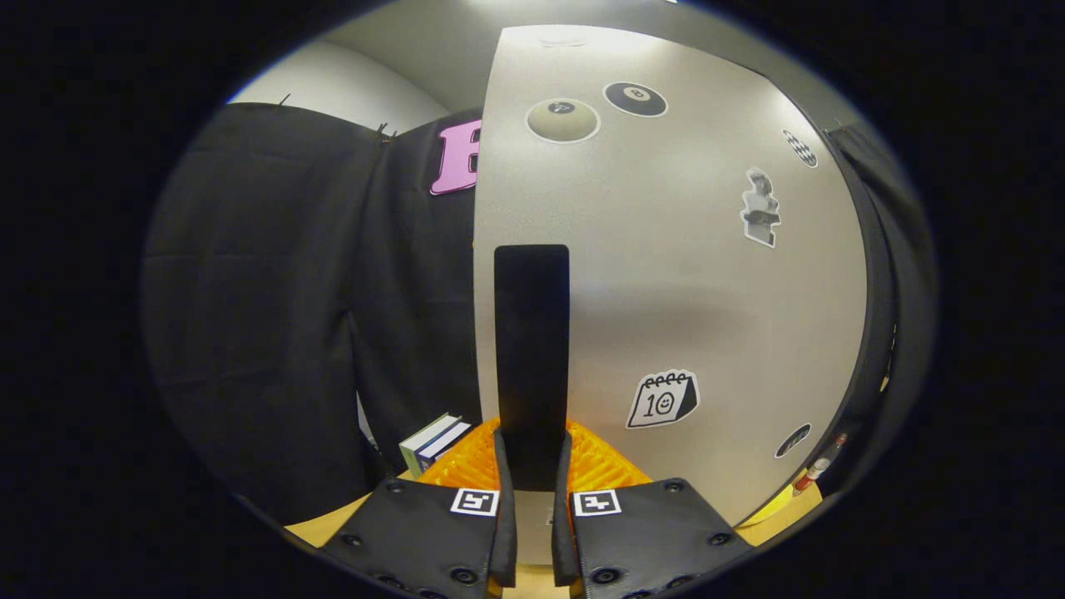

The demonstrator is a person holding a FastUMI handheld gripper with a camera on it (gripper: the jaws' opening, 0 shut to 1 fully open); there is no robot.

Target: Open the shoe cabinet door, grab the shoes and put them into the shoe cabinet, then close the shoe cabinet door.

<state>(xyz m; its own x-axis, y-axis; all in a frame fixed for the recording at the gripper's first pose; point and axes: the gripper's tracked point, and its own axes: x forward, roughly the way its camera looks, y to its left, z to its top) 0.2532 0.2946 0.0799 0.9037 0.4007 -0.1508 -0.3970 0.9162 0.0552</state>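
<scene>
Cabinet door (682, 274), a pale grey panel dotted with stickers, stands upright directly ahead of the gripper (532, 491), whose fingers clamp the lower end of its tall black handle (532, 358). Orange ribbed plastic (599, 466) lies beneath; stacked books (433, 443) rest leftward on the wooden counter (333, 524).

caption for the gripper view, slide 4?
Gripper shut on the black handle of the sticker-covered cabinet door, books to its left.
</scene>
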